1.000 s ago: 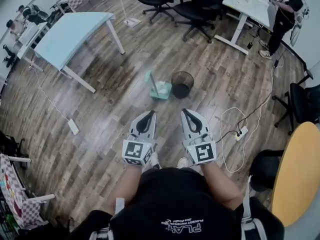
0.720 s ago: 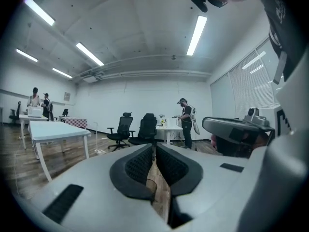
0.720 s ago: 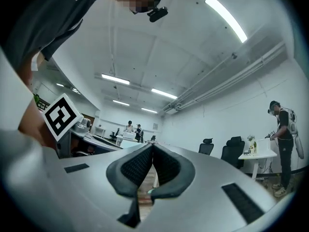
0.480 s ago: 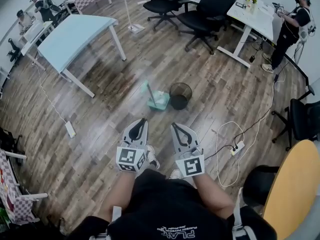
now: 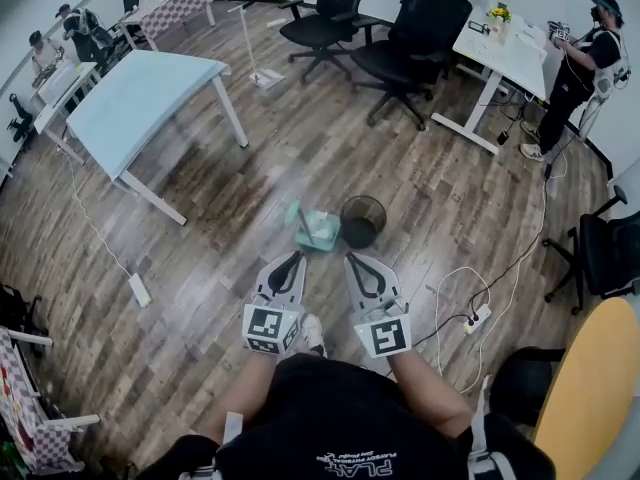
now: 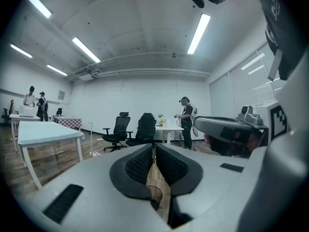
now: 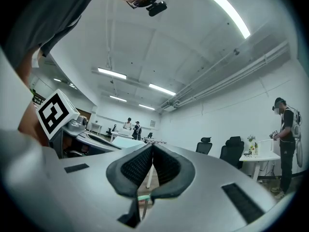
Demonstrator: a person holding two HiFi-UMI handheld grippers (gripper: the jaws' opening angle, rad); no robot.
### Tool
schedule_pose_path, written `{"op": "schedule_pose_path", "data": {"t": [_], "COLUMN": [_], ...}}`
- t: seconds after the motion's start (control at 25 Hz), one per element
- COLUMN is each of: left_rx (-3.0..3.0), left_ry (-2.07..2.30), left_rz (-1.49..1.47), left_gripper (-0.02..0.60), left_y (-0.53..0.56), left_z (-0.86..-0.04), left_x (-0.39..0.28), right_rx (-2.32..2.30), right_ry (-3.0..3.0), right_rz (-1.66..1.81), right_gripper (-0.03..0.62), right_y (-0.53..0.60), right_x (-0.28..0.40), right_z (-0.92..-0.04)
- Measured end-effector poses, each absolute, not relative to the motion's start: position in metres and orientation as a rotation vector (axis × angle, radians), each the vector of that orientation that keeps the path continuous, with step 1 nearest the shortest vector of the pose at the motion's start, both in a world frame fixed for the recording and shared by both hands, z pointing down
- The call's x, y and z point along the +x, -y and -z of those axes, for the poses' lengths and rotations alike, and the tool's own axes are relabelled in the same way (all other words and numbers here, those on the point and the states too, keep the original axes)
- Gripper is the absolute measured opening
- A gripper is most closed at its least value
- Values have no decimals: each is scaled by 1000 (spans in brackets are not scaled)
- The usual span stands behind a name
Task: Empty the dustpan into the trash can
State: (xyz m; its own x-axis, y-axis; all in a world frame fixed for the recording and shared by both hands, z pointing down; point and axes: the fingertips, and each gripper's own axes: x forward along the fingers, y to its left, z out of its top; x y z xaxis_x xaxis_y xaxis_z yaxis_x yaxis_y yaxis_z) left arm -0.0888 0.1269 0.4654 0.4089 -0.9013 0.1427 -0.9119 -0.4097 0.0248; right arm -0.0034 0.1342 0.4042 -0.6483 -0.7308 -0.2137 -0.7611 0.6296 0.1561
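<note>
A teal dustpan [image 5: 314, 227] with an upright handle stands on the wood floor. A black mesh trash can [image 5: 362, 220] stands right beside it, on its right. My left gripper [image 5: 290, 260] and right gripper [image 5: 357, 261] hover side by side just short of them, both shut and holding nothing. In the left gripper view the jaws [image 6: 154, 149] meet, and a dark round rim shows low in the gap. In the right gripper view the jaws [image 7: 152, 147] meet too, with a bit of the teal dustpan [image 7: 145, 197] below them.
A light blue table [image 5: 140, 93] stands at the far left, and black office chairs [image 5: 400, 38] and a white desk [image 5: 510, 43] at the back. A person [image 5: 575, 73] stands by that desk. A white cable and power strip [image 5: 478, 318] lie on the right, near a yellow round table [image 5: 600, 388].
Both grippers have moved forward together toward the dustpan and trash can, which now sit just beyond their tips. Both stay shut.
</note>
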Motion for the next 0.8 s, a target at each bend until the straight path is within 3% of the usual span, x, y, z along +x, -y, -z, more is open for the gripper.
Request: {"op": "schedule_pose_path", "data": {"t": [0.8], "left_rx": [2678], "left_ry": [1441], "left_rz": [-169], "left_gripper": [25], "left_y": [1], "left_z": [-467], "left_x": [-145], "right_rx": [-1451], "right_ry": [-2734], "right_rz": [-300], "right_gripper": [23], "right_y": [-7], "right_x": [-73], "right_z": [-410]}}
